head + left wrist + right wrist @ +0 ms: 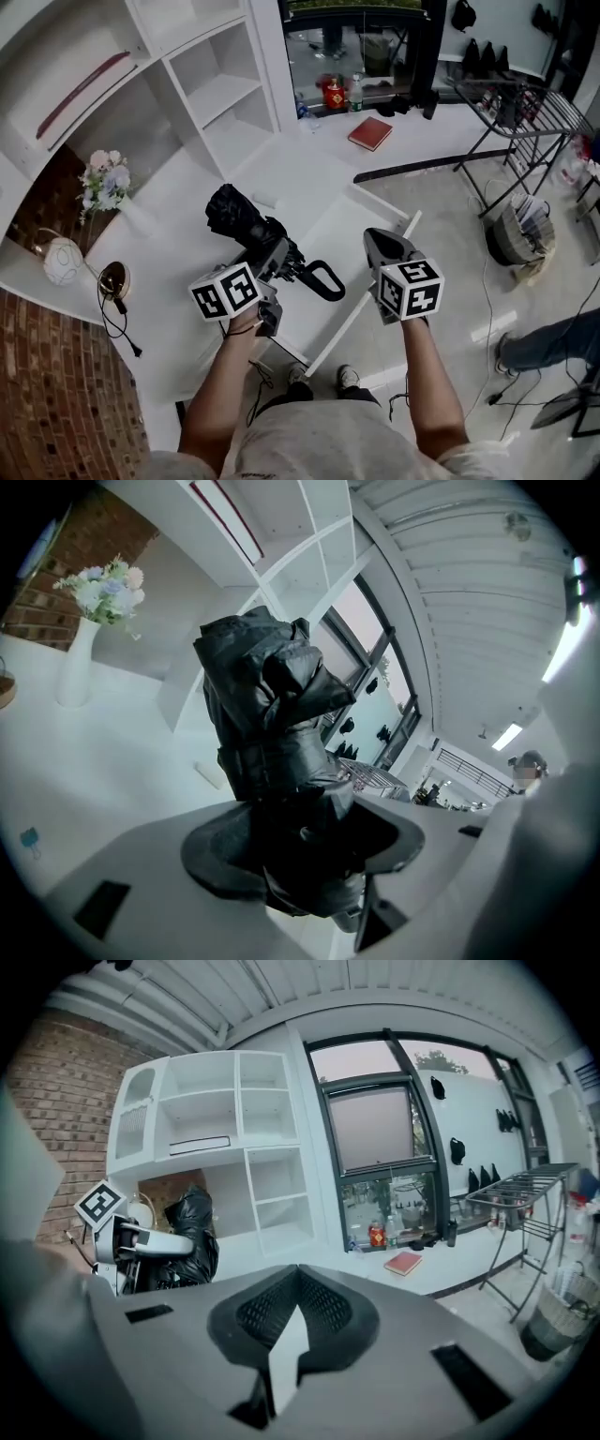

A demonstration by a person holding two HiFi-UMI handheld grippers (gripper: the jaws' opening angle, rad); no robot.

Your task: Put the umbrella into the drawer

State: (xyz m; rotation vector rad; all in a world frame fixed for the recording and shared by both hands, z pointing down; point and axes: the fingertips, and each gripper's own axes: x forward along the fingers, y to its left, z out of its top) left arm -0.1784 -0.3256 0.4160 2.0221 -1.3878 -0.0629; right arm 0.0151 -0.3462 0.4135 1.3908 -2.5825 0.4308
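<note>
Across the left edge of the open white drawer [342, 230], the left gripper [274, 258] is clamped on the folded black fabric umbrella [239, 217]. The right gripper [386, 246] hangs closed and empty near the drawer's front. I'd turn the umbrella lengthwise, lower it inside, then release.

Probably a home: white shelving [216, 94], flowers [105, 176], drying rack [525, 108].

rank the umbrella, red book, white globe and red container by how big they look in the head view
1. umbrella
2. red book and white globe: about alike, not ranked
3. red container; farther off, so real size unsure
</note>
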